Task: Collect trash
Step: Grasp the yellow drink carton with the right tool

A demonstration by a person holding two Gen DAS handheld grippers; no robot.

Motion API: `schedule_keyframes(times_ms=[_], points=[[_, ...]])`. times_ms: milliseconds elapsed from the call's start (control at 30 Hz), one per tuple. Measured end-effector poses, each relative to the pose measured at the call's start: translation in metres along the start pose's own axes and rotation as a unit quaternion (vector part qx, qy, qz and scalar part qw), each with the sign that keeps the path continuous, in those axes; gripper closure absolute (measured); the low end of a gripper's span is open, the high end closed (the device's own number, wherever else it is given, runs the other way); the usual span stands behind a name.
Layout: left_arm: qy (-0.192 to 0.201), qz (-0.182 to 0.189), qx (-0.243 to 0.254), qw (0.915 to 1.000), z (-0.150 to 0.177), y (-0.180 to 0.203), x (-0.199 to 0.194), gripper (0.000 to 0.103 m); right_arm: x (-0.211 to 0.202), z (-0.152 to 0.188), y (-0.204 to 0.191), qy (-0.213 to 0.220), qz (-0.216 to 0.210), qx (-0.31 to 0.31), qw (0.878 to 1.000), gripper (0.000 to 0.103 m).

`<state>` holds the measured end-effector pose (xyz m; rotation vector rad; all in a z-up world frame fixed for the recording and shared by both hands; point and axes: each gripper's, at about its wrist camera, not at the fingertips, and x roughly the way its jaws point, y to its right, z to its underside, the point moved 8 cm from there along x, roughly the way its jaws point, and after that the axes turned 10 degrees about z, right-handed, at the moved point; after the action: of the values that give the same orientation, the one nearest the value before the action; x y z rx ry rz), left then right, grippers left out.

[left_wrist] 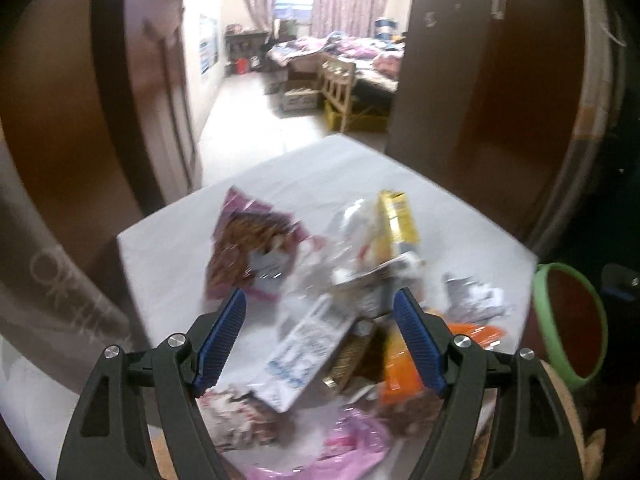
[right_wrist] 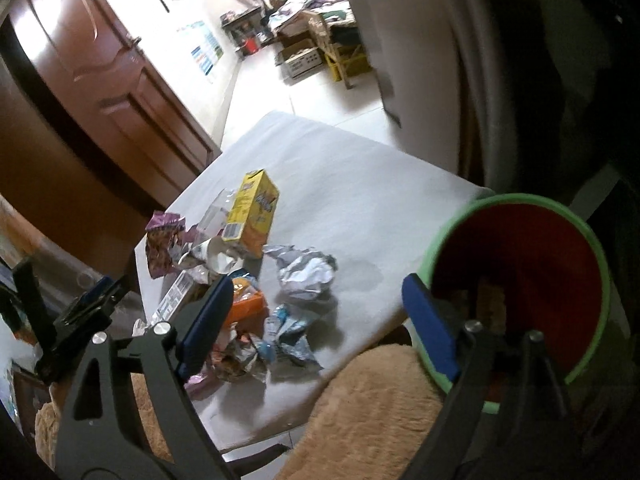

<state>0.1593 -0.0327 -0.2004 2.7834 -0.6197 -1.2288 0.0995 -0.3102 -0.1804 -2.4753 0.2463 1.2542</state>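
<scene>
A pile of trash lies on a white-covered table (left_wrist: 320,176): a purple-brown snack bag (left_wrist: 252,248), a yellow carton (left_wrist: 398,218), a white printed pack (left_wrist: 308,356), an orange wrapper (left_wrist: 404,372), crumpled silver foil (left_wrist: 476,296) and a pink bag (left_wrist: 352,448). My left gripper (left_wrist: 320,344) is open and empty, hovering just above the pile. In the right wrist view the yellow carton (right_wrist: 252,216), the foil (right_wrist: 306,276) and the orange wrapper (right_wrist: 246,308) show. My right gripper (right_wrist: 320,328) is open and empty over the table's near edge. A red bin with a green rim (right_wrist: 520,280) stands right of the table.
A tan plush surface (right_wrist: 372,412) lies below the table's near edge. The bin also shows in the left wrist view (left_wrist: 572,320). A brown wooden door (right_wrist: 100,80) is on the left; a doorway behind the table opens onto a bedroom with boxes (left_wrist: 296,96) on the floor.
</scene>
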Motion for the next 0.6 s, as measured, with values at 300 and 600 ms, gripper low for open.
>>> schedule_keyframes(times_ms=[300,600], points=[[-0.015,-0.002,-0.044,0.9989,0.029,-0.029,0.013,0.030,0.032,-0.024,-0.049,-0.006,0.006,-0.045,0.999,0.012],[-0.007,-0.001,-0.070,0.9975,0.031,-0.045,0.010,0.030,0.129,-0.063,-0.117,-0.058,0.002,-0.069,0.996,0.008]])
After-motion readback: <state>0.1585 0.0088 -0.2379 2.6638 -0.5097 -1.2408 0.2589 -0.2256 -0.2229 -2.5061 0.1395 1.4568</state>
